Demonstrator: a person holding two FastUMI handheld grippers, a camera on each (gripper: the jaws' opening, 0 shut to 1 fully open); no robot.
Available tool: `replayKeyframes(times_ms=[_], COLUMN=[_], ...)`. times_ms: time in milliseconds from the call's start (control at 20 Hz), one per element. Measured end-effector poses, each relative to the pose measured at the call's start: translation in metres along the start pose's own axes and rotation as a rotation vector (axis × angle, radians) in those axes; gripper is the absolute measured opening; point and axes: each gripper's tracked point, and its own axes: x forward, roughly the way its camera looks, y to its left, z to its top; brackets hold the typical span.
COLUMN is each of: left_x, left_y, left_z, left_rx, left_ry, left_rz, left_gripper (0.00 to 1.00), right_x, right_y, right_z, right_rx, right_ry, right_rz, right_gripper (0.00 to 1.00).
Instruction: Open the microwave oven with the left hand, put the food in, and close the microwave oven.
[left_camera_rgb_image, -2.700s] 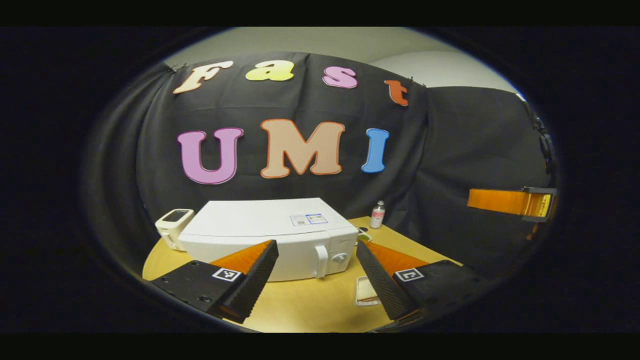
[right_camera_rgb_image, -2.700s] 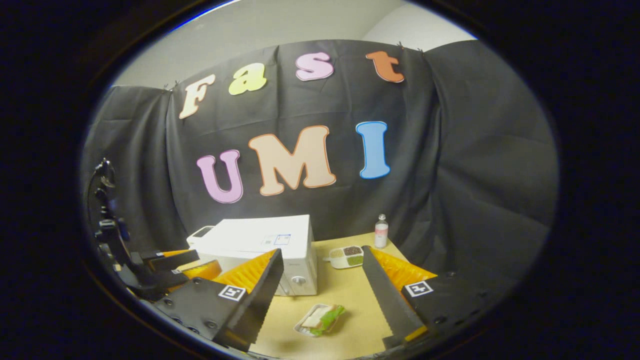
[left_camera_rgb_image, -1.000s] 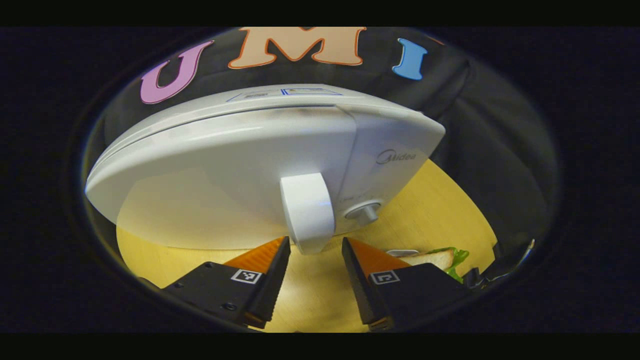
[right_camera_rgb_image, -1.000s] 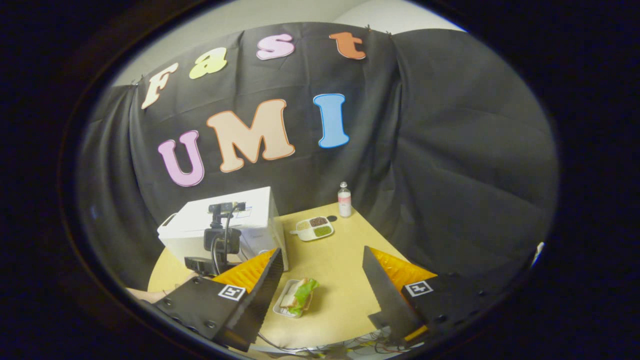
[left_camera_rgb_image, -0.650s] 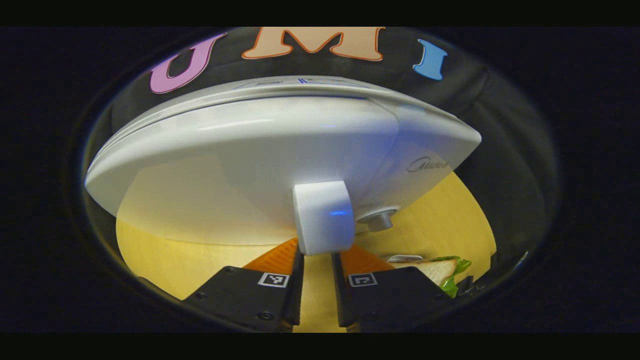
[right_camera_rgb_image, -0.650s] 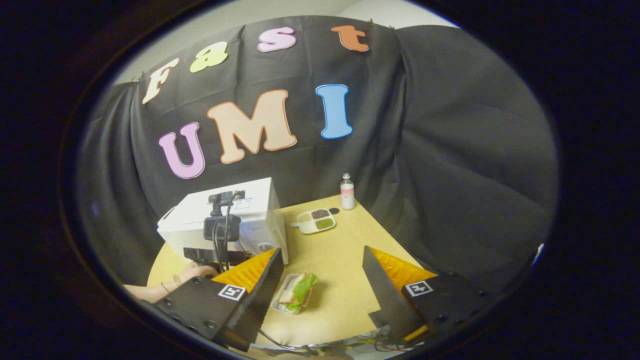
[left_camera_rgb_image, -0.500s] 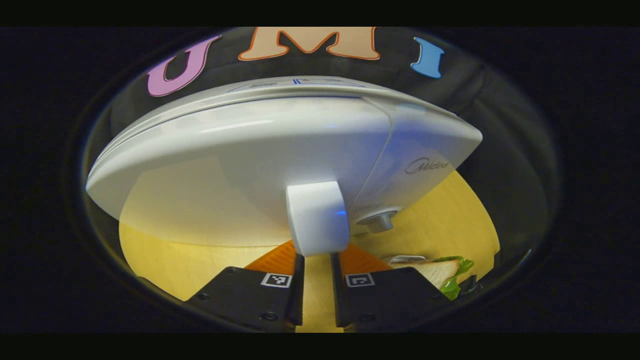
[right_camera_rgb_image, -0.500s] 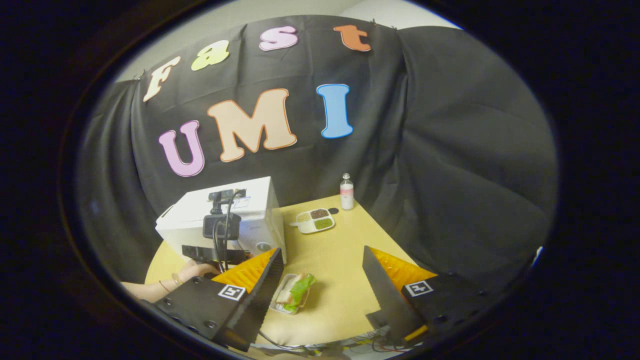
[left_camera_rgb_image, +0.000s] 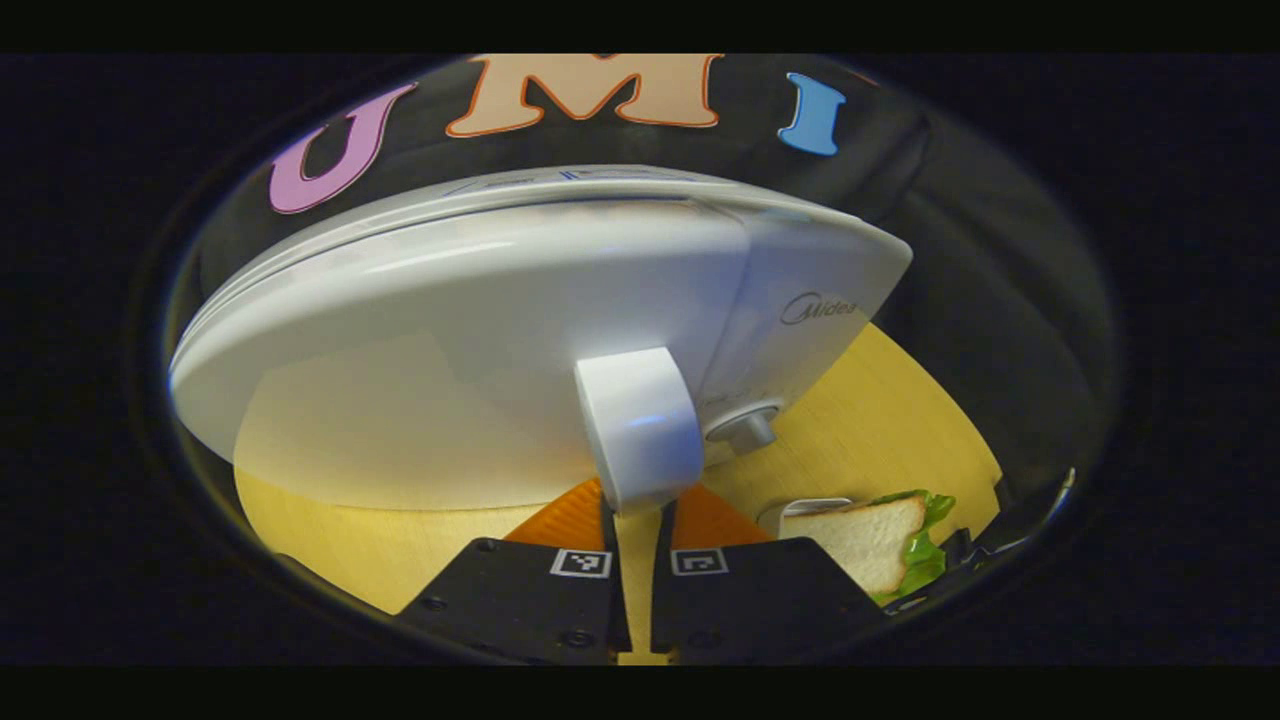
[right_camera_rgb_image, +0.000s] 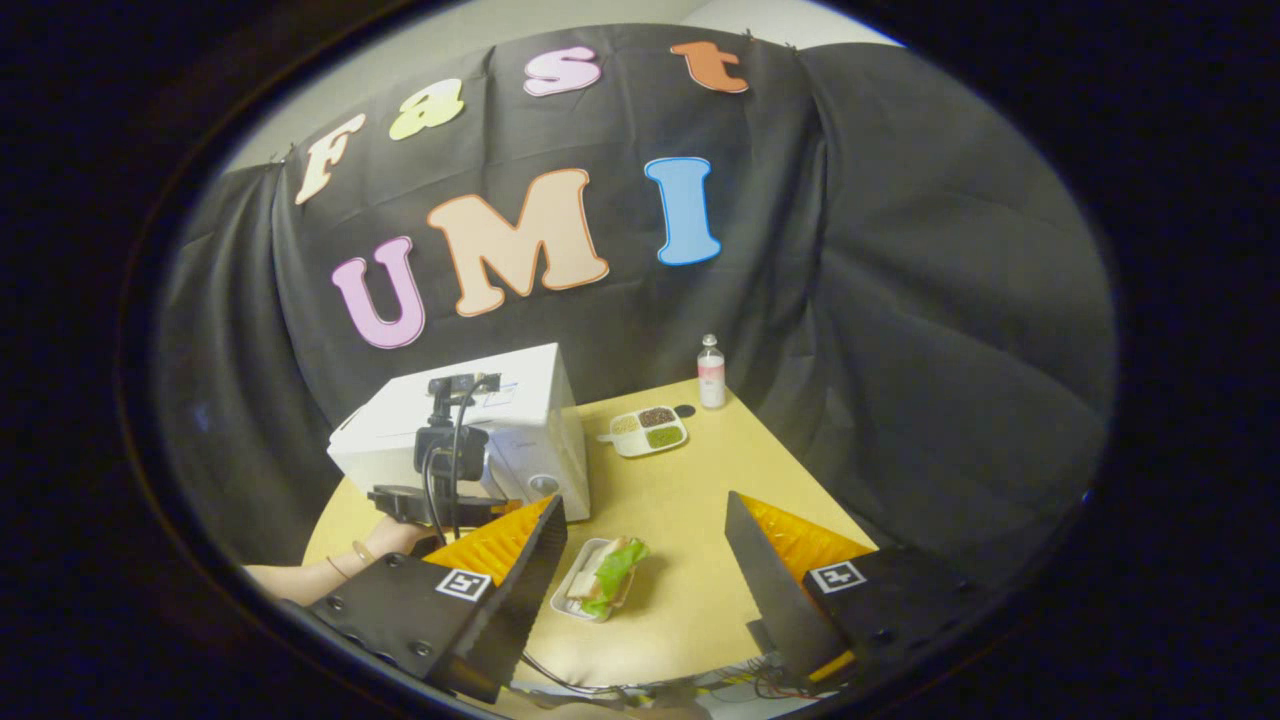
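Left gripper (left_camera_rgb_image: 637, 512) fingers clamp the microwave oven (left_camera_rgb_image: 480, 330) door handle (left_camera_rgb_image: 640, 425) at frame centre. Right gripper (right_camera_rgb_image: 645, 560) fingers spread open above the sandwich tray (right_camera_rgb_image: 603, 577); divided dish (right_camera_rgb_image: 648, 430) and bottle (right_camera_rgb_image: 711, 372) occupy the bench (right_camera_rgb_image: 690, 500) rear.

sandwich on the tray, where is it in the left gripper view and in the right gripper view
Left gripper view: the sandwich sits low on the right, beside the left gripper.
Right gripper view: bottom centre, between the right gripper's fingers.
Shared landmark: the white microwave.

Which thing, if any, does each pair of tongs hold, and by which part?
The left tongs grip the microwave by its door handle. The right tongs are open and hold nothing.
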Motion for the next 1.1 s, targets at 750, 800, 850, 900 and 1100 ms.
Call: replayKeyframes(times_ms=[750,800,850,900,1100], left_x=[-0.047,-0.056,-0.063,-0.072,-0.093], left_y=[-0.007,-0.006,-0.005,-0.004,0.003], left_z=[-0.048,-0.056,-0.065,-0.073,-0.097], left_rx=[-0.025,-0.004,0.017,0.029,0.035], left_ry=[-0.112,-0.117,-0.106,-0.100,-0.079], left_rz=[-0.020,-0.024,-0.027,-0.031,-0.021], left_gripper=[0.04,0.05,0.07,0.07,0.10], right_x=[0.001,0.004,0.006,0.008,0.013], right_y=[0.007,0.009,0.010,0.011,0.012], right_z=[-0.019,-0.021,-0.021,-0.022,-0.026], right_rx=[-0.001,0.003,0.001,-0.005,-0.022], right_ry=[0.050,0.054,0.056,0.058,0.072], right_rz=[0.029,0.042,0.051,0.058,0.076], right_gripper=[0.99,0.99,0.92,0.92,0.92])
